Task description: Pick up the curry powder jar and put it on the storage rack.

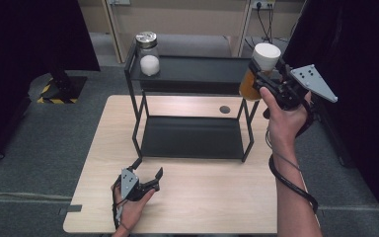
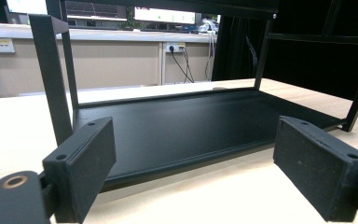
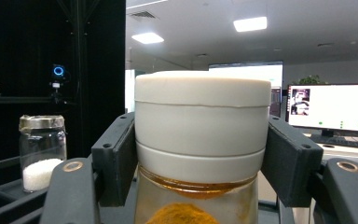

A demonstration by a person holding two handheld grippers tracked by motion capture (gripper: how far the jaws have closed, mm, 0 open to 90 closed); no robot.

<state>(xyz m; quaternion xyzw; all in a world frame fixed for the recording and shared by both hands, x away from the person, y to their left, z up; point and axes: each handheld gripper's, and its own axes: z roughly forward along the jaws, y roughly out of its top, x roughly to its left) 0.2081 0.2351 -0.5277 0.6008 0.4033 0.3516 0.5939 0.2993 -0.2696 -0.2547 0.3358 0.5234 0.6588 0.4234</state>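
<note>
A jar with a white lid and orange powder (image 1: 260, 69) (image 3: 200, 140) hangs above the right end of the black two-tier rack (image 1: 192, 74). My right gripper (image 1: 262, 79) (image 3: 200, 158) is shut on it, its pads pressed on the white lid from both sides. On the rack's top shelf at the left stands a glass jar of white powder with a metal lid (image 1: 148, 53) (image 3: 42, 151). My left gripper (image 1: 148, 178) (image 2: 196, 172) rests low on the wooden table in front of the rack, open, nothing between its pads, facing the lower shelf (image 2: 191, 126).
The rack stands at the back middle of the light wooden table (image 1: 202, 197). A dark round grommet (image 1: 225, 109) sits in the tabletop behind the lower shelf. Black curtains hang at both sides. The right gripper's cable trails along the forearm.
</note>
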